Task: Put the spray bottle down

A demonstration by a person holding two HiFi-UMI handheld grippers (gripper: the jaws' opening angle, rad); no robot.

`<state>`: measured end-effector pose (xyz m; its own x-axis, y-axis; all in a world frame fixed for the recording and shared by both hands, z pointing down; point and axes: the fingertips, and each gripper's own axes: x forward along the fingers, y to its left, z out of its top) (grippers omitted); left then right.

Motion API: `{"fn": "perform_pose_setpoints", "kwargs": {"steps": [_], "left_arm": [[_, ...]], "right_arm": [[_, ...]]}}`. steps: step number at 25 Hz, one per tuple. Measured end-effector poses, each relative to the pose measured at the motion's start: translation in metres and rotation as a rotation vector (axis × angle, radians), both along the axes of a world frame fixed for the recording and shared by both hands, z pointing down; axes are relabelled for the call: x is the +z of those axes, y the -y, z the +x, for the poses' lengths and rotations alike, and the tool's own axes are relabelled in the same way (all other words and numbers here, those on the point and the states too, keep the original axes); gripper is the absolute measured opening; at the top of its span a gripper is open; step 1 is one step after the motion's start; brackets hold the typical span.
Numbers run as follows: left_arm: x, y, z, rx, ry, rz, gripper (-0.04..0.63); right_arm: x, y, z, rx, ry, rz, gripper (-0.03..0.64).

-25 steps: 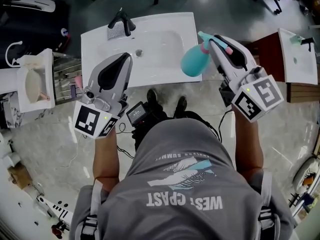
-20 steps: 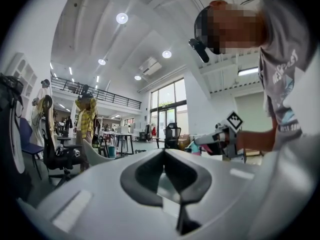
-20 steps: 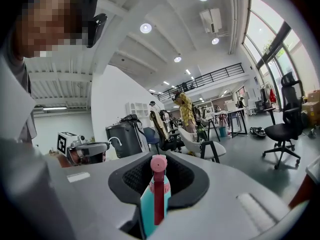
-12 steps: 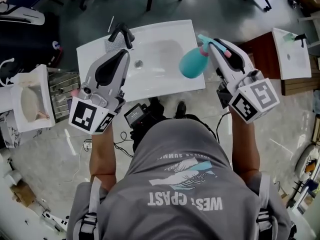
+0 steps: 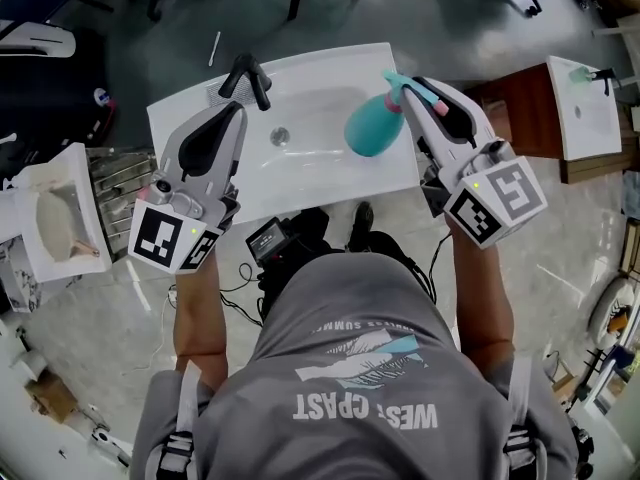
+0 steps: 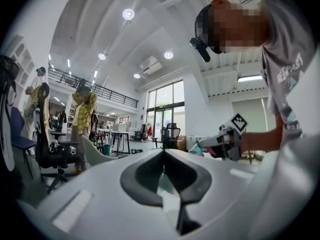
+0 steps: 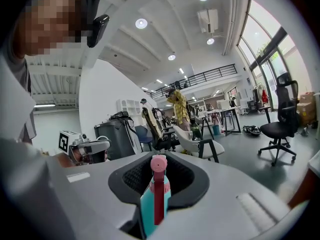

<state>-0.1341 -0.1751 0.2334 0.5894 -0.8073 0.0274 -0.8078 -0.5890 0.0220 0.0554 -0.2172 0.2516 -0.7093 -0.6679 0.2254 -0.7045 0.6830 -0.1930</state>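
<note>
A teal spray bottle with a pink trigger hangs over the right part of the white sink top. My right gripper is shut on its neck. In the right gripper view the bottle stands upright between the dark pads of the right gripper. My left gripper hovers over the sink's left side, just in front of the black faucet. Its tips meet, with nothing between them. In the left gripper view the left gripper points level, and the right gripper shows beyond it.
A second sink on a wooden cabinet stands at the right. A white basin lies at the left. A black device with cables sits on the floor by the person's feet. Office chairs stand behind the sink.
Both grippers have moved forward over the sink. The bottle has gone from the sink's right front edge to above its right part. The left gripper has come closer to the faucet.
</note>
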Motion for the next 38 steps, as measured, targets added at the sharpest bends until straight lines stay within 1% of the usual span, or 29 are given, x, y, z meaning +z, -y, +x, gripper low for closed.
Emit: {"fn": "perform_pose_setpoints", "kwargs": {"steps": [7, 15, 21, 28, 38], "left_arm": [[0.015, 0.015, -0.016, -0.006, 0.0, -0.023, 0.002], [0.029, 0.031, -0.013, -0.004, -0.007, -0.055, 0.002], [0.046, 0.043, -0.018, -0.009, 0.0, -0.069, 0.002], [0.067, 0.05, -0.031, -0.02, 0.0, -0.103, 0.002], [0.084, 0.058, -0.032, -0.018, -0.016, -0.122, 0.002]], "right_arm": [[0.013, 0.019, -0.014, 0.002, -0.013, -0.01, 0.064], [0.029, 0.041, -0.021, -0.01, -0.013, -0.034, 0.063], [0.047, 0.061, -0.039, -0.029, -0.001, -0.037, 0.063], [0.063, 0.082, -0.061, -0.05, -0.003, -0.033, 0.063], [0.071, 0.109, -0.056, -0.026, -0.027, -0.002, 0.063]]}}
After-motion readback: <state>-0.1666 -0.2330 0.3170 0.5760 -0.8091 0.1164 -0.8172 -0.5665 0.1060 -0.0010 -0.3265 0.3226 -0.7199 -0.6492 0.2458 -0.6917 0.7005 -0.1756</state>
